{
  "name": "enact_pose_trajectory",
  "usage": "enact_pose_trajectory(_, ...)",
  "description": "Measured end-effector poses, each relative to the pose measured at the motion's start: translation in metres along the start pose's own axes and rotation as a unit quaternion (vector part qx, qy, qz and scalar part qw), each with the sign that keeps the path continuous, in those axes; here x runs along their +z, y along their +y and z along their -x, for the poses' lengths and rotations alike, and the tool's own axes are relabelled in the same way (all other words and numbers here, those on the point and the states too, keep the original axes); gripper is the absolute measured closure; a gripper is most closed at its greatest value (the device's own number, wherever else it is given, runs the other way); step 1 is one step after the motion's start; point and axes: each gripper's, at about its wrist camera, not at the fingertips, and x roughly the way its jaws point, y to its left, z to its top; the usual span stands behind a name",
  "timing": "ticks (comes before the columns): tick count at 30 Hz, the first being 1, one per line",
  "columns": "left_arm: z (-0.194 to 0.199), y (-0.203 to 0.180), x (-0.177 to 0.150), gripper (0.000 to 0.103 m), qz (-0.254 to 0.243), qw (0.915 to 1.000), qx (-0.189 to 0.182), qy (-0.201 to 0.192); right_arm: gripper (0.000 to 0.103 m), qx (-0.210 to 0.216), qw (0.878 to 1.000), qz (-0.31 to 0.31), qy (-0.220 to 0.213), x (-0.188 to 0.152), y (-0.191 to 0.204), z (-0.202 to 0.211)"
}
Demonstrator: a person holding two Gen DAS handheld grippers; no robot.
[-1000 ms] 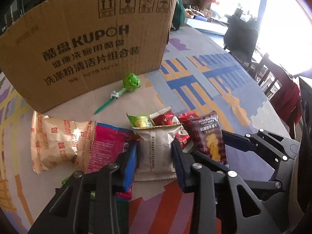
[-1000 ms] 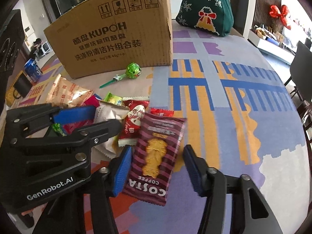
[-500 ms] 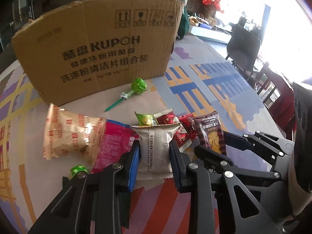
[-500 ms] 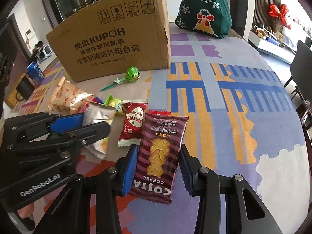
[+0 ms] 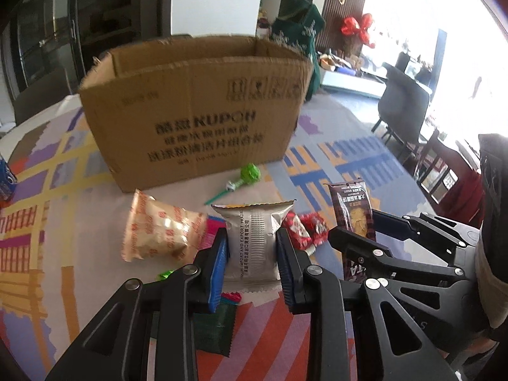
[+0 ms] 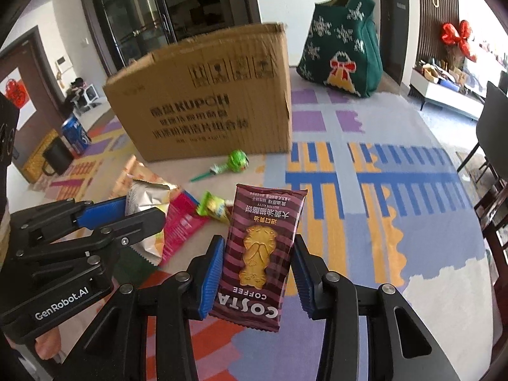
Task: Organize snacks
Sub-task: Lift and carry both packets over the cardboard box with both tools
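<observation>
Your right gripper point(image 6: 257, 270) is clamped on the maroon biscuit packet point(image 6: 258, 254), lifted off the table point(image 6: 412, 238). Your left gripper point(image 6: 143, 214), left of the packet, pinches a silver packet point(image 6: 144, 195). Beyond the biscuit packet: lollipop point(image 6: 236, 160), then the cardboard box point(image 6: 206, 101). Green bag point(image 6: 344, 36) sits right of the box.

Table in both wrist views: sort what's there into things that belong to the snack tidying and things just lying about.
Belongs to the job:
silver packet, held by left gripper
Costa biscuit packet, held by right gripper
cardboard box
lollipop
beige snack bag
red candies

Just lying about:
green knitted bag
blue can
black mug
</observation>
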Motion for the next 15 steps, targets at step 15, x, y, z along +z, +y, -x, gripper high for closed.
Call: enact_pose_trajectory(15,0.046,0.022,0.038,0.073,0.017,0.9962,0.031,-0.08,0.06,0.025,0.997,0.021,-0.07,0.05,0.02,0.026)
